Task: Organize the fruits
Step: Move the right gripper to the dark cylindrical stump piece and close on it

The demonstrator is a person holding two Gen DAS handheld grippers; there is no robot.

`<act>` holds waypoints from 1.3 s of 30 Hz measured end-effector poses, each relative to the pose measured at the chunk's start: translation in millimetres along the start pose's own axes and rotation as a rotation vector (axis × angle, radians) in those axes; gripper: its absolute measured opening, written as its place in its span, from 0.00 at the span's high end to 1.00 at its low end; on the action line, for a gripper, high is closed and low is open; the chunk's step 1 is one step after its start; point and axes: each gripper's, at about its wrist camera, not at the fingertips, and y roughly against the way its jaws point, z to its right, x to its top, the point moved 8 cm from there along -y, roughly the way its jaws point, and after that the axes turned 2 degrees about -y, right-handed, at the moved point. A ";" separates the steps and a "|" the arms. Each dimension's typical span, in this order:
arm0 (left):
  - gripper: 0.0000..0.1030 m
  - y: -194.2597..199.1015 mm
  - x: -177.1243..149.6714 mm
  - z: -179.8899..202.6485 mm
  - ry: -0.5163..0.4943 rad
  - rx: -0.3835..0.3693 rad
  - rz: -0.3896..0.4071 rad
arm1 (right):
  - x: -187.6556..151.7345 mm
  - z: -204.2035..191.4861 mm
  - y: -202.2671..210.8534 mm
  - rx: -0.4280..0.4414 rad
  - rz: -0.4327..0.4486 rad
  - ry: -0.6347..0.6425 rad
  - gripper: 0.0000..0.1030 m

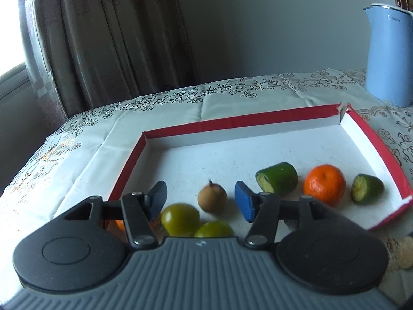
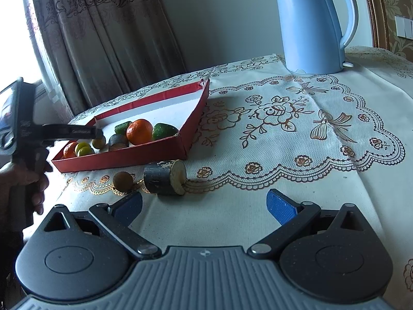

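Dim daylight from window (image 1: 10,82) at left, blown-out glare there; fisheye bending edges; slight motion blur on nearest fruit

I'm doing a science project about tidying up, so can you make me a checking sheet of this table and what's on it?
Surface: table under a cream cloth with flower embroidery.
Job's things: red tray holds a large orange, two green cut pieces, two yellow-green fruits, a small brown fruit and another orange partly hidden. Outside the tray: a dark cut piece and a small brown fruit.
Clutter: blue kettle.
Tongs: left tongs open over the tray, nothing held, brown fruit lying between the fingers; right tongs open, empty, near the dark piece.
Cables: nothing seen.
Surroundings: curtain, grey wall.
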 end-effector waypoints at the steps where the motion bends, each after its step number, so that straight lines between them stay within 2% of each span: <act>1: 0.36 5.9 -3.8 -1.3 0.002 -0.001 0.004 | -0.2 -0.2 0.4 0.001 0.000 -0.001 0.00; 6: 0.28 33.1 -29.1 -11.9 0.020 -0.009 0.011 | -0.3 -0.3 0.3 0.001 0.000 -0.001 0.00; 7: 0.22 41.1 -33.1 -16.8 0.037 -0.003 0.035 | -0.3 -0.3 0.3 0.000 0.000 -0.001 0.00; 9: 0.10 51.1 -42.1 -23.8 0.041 0.014 0.024 | -0.4 -0.2 0.0 0.000 0.000 0.000 0.00; 12: 0.10 63.8 -55.5 -31.5 0.042 0.015 0.019 | -0.9 -0.8 0.3 -0.001 0.002 0.003 0.00; 18: 0.00 73.0 -86.1 -44.9 0.091 -0.029 -0.049 | 1.9 -5.3 9.5 0.006 0.064 0.026 0.00; 20: 0.00 71.5 -96.0 -47.0 0.092 -0.030 -0.076 | 3.3 -11.3 13.8 0.003 0.096 0.062 0.00; 24: 0.00 69.7 -105.7 -50.9 0.106 -0.018 -0.080 | 2.8 -30.6 20.4 -0.010 0.149 0.171 0.00; 29: 0.00 67.7 -107.3 -51.0 0.106 -0.017 -0.083 | 7.7 -47.9 16.1 -0.040 0.175 0.277 0.00; 33: 0.00 68.4 -107.2 -51.4 0.108 -0.018 -0.080 | 9.1 -60.4 1.9 -0.057 0.129 0.346 0.00; 39: 0.00 67.2 -107.4 -52.7 0.121 -0.028 -0.084 | 14.2 -60.1 -16.6 -0.084 0.065 0.313 0.01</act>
